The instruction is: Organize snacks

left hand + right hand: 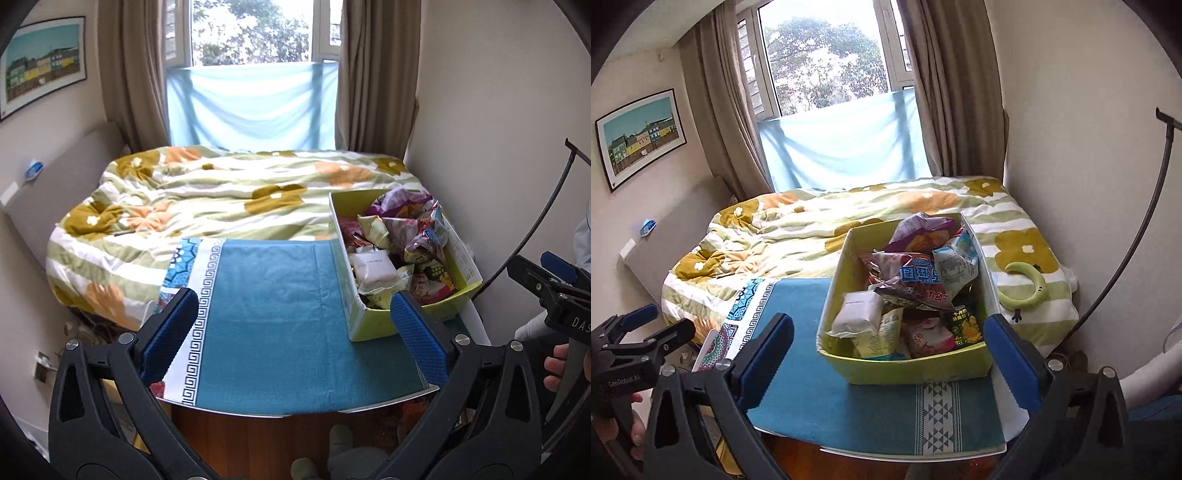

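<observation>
A yellow-green cardboard box [908, 363] full of several snack packets stands on a small table with a teal cloth [798, 306]. A white packet [858, 312] lies at its near left, blue and purple bags [919, 275] are piled behind. In the left wrist view the box [373, 321] stands at the right of the teal cloth [273, 314]. My left gripper [293, 332] is open and empty over the cloth, left of the box. My right gripper [886, 354] is open and empty, in front of the box.
A bed with a floral quilt [221, 192] lies right behind the table. A green crescent-shaped object [1027, 288] lies on the quilt right of the box. Walls stand close on both sides. A black curved cable [1126, 240] hangs at the right. Wooden floor [266, 435] shows below the table's front edge.
</observation>
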A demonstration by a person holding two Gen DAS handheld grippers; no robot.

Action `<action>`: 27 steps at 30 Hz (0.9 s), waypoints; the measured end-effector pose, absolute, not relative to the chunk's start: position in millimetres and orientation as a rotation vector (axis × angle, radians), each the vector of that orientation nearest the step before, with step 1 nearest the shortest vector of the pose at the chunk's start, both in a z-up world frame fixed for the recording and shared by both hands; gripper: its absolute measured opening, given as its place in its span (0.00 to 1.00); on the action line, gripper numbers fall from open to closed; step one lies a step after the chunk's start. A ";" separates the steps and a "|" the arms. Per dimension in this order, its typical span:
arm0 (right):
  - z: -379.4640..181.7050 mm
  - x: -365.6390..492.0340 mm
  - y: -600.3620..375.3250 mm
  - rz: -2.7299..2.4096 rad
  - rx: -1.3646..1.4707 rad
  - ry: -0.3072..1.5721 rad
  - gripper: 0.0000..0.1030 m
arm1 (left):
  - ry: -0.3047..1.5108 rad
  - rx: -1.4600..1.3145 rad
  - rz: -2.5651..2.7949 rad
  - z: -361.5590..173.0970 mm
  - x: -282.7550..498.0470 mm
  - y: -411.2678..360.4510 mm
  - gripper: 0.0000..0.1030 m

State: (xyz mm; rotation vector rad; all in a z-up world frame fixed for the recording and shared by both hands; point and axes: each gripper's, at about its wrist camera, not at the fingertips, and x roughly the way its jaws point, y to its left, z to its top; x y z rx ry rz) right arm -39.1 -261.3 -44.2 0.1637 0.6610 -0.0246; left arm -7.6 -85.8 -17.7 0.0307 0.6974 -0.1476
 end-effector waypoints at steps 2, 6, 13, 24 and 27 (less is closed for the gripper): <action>-37.3 -51.7 -246.5 -0.042 0.148 0.650 1.00 | 0.670 0.033 -0.138 -11.3 -22.0 -74.1 1.00; -31.5 -74.3 -220.6 -0.071 0.112 0.639 1.00 | 0.635 0.044 -0.112 -4.5 -44.3 -55.6 1.00; -22.1 -98.3 -192.2 -0.105 0.067 0.609 1.00 | 0.588 0.066 -0.110 -0.4 -67.6 -40.5 1.00; -21.4 -106.6 -182.7 -0.129 0.060 0.599 1.00 | 0.563 0.088 -0.132 3.2 -74.8 -46.4 1.00; -22.1 -107.0 -181.8 -0.133 0.059 0.600 1.00 | 0.563 0.089 -0.134 2.8 -75.2 -47.8 1.00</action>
